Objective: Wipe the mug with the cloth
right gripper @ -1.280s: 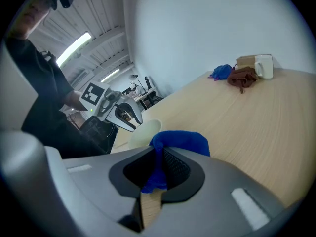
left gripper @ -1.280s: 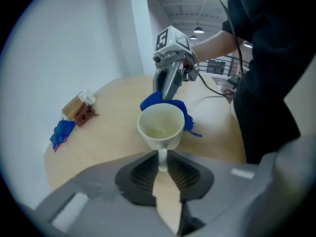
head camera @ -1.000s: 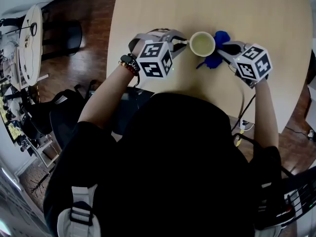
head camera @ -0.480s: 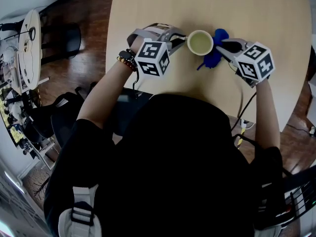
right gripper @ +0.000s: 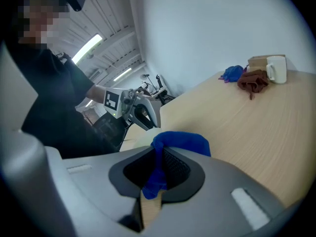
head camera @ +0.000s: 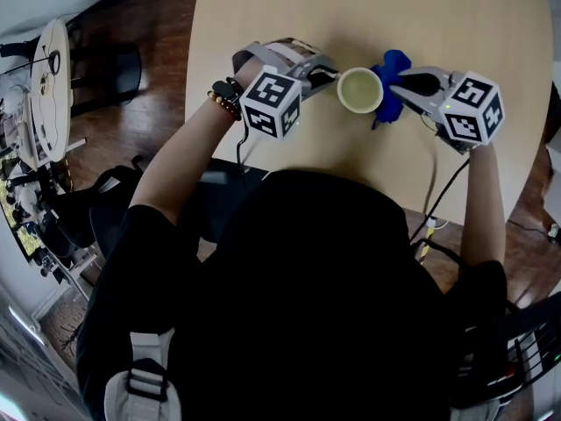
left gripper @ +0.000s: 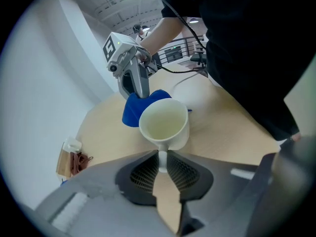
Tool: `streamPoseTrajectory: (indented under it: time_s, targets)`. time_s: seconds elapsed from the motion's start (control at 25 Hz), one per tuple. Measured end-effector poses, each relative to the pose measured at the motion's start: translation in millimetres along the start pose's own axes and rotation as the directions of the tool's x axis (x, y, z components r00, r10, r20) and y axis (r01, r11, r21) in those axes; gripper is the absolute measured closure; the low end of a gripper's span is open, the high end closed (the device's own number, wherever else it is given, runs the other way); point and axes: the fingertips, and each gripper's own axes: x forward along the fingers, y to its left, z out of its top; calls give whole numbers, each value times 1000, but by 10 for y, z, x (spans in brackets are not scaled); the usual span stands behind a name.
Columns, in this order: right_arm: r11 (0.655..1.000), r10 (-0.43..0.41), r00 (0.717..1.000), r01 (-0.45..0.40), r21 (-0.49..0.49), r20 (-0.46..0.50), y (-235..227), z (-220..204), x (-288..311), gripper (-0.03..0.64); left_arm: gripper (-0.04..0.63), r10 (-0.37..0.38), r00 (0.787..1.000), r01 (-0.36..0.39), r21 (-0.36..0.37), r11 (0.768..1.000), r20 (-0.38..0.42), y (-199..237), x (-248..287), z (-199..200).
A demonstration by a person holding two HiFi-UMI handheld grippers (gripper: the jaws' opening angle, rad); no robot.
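The pale wooden counter [head camera: 368, 7] fills the top of the head view; the left hand-held gripper [head camera: 326, 73] reaches in from the left, its jaws clamped on the handle of the mug [head camera: 360, 89]; the right hand-held gripper [head camera: 405, 86] comes in from the right, its jaws pressed together on the cloth [head camera: 390, 82]; the cream mug sits between the two, mouth up, near the counter's front edge; the blue cloth bunches against the mug's side opposite the handle; far off on the counter lie a white cup [right gripper: 276, 69] and a brown rag [right gripper: 253, 80]
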Motion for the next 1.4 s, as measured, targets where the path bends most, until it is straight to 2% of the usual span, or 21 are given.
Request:
streamPoseTrajectory:
  time_s: [0.16, 0.28, 0.4, 0.56, 0.72, 0.84, 0.96, 1.16, 1.4]
  targets:
    - [1000, 28, 999, -28, 4, -19, 28, -65, 55, 578, 538, -17, 1000, 17, 51, 999, 1, -18, 10, 11]
    - [1000, 22, 997, -23, -9, -71, -12, -135, 84, 578, 538, -18, 1000, 18, 75, 997, 2, 21, 6, 39]
    - [1000, 24, 994, -25, -4, -106, -41, -209, 126, 578, 534, -20, 1000, 20, 78, 997, 4, 51, 5, 63]
    - [1000, 6, 986, -6, 0, -168, -95, -366, 213, 578, 514, -16, 999, 17, -47, 999, 38, 108, 16, 63]
    - [1000, 6, 979, -7, -7, -203, -89, -422, 257, 578, 501, 15, 998, -5, -158, 987, 63, 147, -4, 43]
    - [1000, 8, 976, -14, -23, -218, -70, -423, 265, 578, 492, 42, 997, -27, -210, 977, 67, 157, -12, 21]
    - [999, 4, 978, -14, -47, -210, -79, -385, 233, 578, 503, 41, 997, -28, -188, 982, 63, 108, -12, 25]
    - [996, 68, 992, -73, -45, -105, -106, 5, 97, 578, 523, 30, 999, -27, -84, 996, 40, 90, -3, 38]
    - [982, 179, 978, -184, -35, -110, -150, 133, 260, 578, 520, 7, 997, 0, -89, 996, 78, 71, 34, 40]
